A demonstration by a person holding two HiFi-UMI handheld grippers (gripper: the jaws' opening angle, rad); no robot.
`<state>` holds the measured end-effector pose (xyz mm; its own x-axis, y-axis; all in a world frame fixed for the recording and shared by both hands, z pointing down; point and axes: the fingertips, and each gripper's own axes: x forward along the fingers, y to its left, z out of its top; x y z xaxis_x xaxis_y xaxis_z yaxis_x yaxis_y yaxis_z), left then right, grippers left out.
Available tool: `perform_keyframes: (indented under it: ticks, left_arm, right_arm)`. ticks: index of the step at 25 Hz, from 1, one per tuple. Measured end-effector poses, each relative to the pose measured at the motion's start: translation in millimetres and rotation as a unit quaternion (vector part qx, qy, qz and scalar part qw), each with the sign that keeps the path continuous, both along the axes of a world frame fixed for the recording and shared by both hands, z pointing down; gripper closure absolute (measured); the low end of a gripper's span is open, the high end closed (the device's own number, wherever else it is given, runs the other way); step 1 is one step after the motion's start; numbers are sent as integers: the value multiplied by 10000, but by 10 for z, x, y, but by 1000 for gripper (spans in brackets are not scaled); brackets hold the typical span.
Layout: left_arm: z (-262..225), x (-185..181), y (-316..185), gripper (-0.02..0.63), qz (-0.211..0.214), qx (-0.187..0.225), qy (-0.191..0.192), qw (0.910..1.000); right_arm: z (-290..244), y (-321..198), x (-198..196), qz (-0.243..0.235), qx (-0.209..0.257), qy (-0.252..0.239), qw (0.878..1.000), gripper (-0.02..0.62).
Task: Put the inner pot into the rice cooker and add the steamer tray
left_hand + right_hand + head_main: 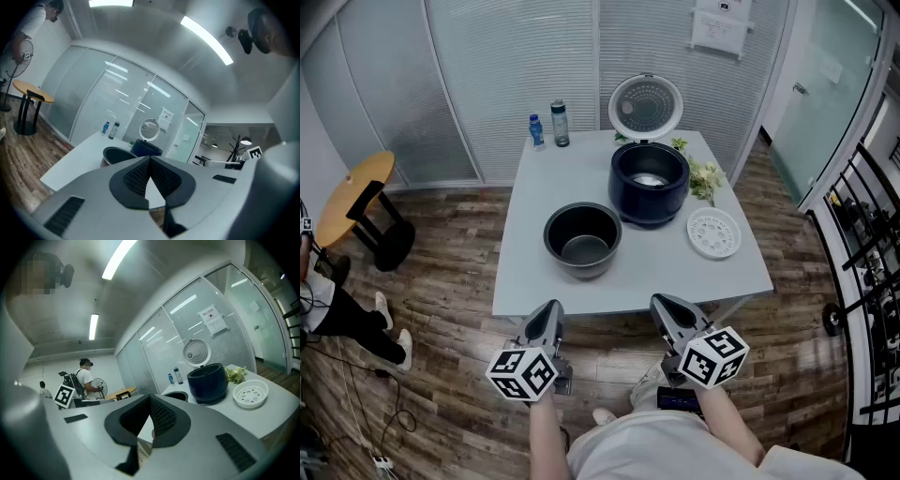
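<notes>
While the left tool (551, 307) and right tool (659, 302) hang pressed together, the white square counter (558, 173) stands on brown plank floor (455, 239).

The square white surface (572, 169) stands on a wood-plank floor (441, 272). Behind it run glass partition walls (511, 84) fitted with slatted blinds; a paper notice (721, 26) hangs on one panel. A round wooden side table (352, 197) with black legs stands at left, and a black railing (867, 234) at right. Linear ceiling lights (206, 40) are lit.
</notes>
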<state>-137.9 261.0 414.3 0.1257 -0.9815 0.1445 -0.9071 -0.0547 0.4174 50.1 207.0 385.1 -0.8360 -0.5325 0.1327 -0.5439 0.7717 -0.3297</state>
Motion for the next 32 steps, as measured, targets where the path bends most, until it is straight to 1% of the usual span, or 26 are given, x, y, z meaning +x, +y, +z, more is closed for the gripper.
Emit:
perform_keyframes:
  ticks: [4,11,14,15,16,17,18,21,26,29,32]
  left_arm:
    - [67,38,83,595,-53,-44,68,10000]
    - [87,88,128,595,-86,-87,-68,9999]
    - [56,162,110,592,106,40,-85,9999]
    - [43,194,87,420,202,75,-66,9997]
    - [35,208,65,318,236,86,-78,9997]
    - [34,206,48,319,211,79,-128,9997]
    - [46,199,37,319,175,50,-191,9997]
    - [116,198,-3,319,88,-57,-248,9996]
    - [293,237,-124,319,-38,-240,-185,9995]
    - [362,220,-289,319,-105,-330,-165,9993]
    - [447,88,-531,321,-304,-488,-199,9981]
  right_arm:
    - [82,36,91,107,-59,135,9998,578]
    - [235,72,251,221,-159,273,9993,578]
    - [254,82,253,133,-136,272,9994,577]
    - [257,93,230,27,-165,258,9995,567]
    - [261,104,202,-82,-201,264,9994,448]
    - [266,110,180,-152,-225,300,9992,346]
    - [269,109,171,-172,-228,355,9990,339]
    - [266,72,216,-75,-215,457,9987,339]
    - [403,-35,356,-25,-406,548,9977,339]
    - [508,-226,407,6,-559,547,9969,339]
    - [590,-529,336,-77,-702,505,9962,339]
